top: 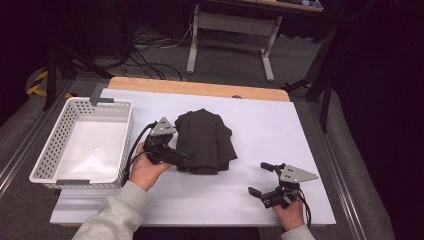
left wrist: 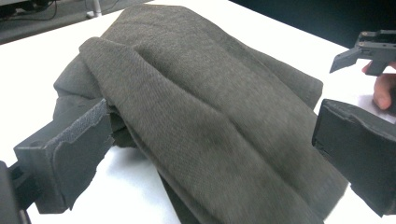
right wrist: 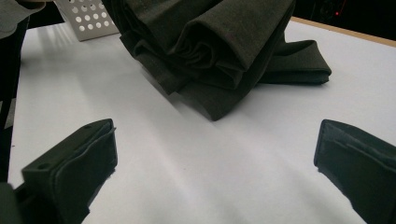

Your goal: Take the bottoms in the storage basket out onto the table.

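A folded dark grey cloth (top: 205, 140) lies in the middle of the white table sheet (top: 280, 125). My left gripper (top: 179, 152) is at the cloth's left edge and open. In the left gripper view, its jaws stand wide apart on either side of the cloth (left wrist: 201, 107), not pressing on it. My right gripper (top: 256, 178) rests open near the front right of the sheet, apart from the cloth. In the right gripper view, its jaws face the cloth's layered folds (right wrist: 210, 42) across bare sheet. The right gripper (left wrist: 369, 46) also shows far off beyond the cloth.
An empty white perforated basket (top: 50, 150) stands at the left of the table, close to my left hand; its corner (right wrist: 86, 21) shows behind the cloth. A wooden table edge (top: 200, 89) runs along the back. Cables and desk legs lie on the floor beyond.
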`<state>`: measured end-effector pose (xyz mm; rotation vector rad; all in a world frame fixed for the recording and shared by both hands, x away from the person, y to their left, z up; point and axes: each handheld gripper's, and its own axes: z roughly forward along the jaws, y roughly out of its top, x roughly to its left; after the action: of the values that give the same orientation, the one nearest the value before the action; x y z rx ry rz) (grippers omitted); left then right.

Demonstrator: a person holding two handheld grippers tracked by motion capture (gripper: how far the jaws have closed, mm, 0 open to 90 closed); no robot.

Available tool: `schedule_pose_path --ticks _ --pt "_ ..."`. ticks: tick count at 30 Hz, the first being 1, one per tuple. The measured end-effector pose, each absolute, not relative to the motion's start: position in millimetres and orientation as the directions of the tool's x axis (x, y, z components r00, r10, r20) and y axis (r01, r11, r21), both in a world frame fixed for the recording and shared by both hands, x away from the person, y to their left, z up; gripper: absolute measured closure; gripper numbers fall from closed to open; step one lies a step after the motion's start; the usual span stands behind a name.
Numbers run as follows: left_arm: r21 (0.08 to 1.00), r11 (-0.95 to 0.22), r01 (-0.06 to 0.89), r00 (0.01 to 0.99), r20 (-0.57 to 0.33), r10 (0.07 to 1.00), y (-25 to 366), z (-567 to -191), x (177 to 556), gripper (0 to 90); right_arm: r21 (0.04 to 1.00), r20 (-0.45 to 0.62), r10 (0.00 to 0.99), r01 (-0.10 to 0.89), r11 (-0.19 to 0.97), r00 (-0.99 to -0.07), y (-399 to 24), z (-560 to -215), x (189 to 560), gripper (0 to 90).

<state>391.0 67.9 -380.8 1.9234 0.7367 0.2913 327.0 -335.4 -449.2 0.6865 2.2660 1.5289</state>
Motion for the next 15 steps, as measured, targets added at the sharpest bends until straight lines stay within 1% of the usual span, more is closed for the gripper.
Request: schedule_pose_path --ticks 2,4,15 --pt "0.883 -0.299 0.361 0.785 -0.116 0.608 69.9 -381.0 389.5 0.0 0.927 0.002 0.554 0.209 0.311 -0.833 -335.3 -449.2 326.9 0.1" --pt "0.886 -0.285 0.366 0.800 -0.143 0.583 76.0 -381.0 385.6 0.0 0.927 0.001 0.554 0.210 0.312 -0.832 -335.1 -449.2 326.9 0.2" --pt "0.896 -0.297 0.330 0.828 -0.123 0.548 88.0 -382.0 363.5 0.1 0.928 0.001 0.550 0.206 0.311 -0.835 -335.2 -449.0 326.6 0.2"
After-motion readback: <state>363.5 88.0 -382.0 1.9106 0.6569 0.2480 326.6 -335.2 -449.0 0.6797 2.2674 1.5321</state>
